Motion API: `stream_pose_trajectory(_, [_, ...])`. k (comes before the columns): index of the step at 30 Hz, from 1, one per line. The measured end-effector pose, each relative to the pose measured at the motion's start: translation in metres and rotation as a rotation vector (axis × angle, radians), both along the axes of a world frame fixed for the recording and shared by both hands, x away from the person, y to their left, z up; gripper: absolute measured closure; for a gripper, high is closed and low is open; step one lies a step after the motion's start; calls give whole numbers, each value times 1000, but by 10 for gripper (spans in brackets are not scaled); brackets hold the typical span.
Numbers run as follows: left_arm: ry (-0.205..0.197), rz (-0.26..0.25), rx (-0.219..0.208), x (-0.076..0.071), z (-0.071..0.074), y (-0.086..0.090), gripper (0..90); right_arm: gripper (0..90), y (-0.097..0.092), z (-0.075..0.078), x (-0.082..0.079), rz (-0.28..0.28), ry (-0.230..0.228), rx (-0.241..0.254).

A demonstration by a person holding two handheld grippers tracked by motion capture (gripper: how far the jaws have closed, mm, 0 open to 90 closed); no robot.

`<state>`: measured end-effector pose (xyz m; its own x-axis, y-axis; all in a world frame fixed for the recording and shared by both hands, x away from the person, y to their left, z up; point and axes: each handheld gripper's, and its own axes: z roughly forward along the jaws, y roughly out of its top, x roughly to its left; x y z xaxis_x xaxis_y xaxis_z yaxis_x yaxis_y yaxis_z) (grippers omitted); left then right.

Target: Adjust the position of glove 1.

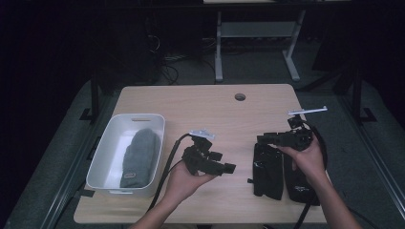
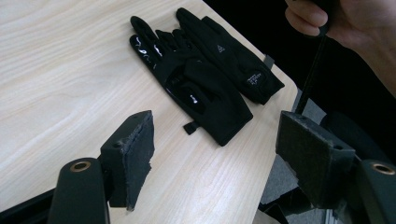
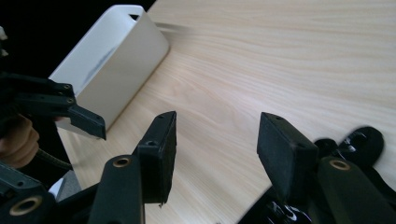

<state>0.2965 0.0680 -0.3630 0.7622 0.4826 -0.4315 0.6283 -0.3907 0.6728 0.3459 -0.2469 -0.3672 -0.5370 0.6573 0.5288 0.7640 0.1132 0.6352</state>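
While both grippers hang with jaws apart and nothing between them, the left gripper point(image 1: 229, 168) near centre and the right gripper point(image 1: 261, 139) just above the gloves point(image 1: 279, 174), a careless bite could catch both gloves at once, since they lie touching. The pair sits near the table's point(image 1: 210, 102) near-right corner, long axis running near to far, fingers far, cuffs near. Farther left, the white bin point(image 1: 107, 143) holds a grey mitten point(image 1: 139, 157).

Handheld grippers: left gripper point(image 1: 228, 168) and right gripper point(image 1: 261, 140), black frames, brass-ringed pivots, dark padded jaws, trailing black cables; bare forearms.
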Motion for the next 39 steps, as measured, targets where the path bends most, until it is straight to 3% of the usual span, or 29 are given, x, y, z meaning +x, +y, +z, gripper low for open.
stream_pose_trajectory(23, [2,-38,6,-4,-14,-26,264,470,-39,-31,-21,-73,38,-42])
stream_pose_trajectory(39, [15,-49,10,-8,-23,-30,258,484,-66,-50,-41,-131,65,-142])
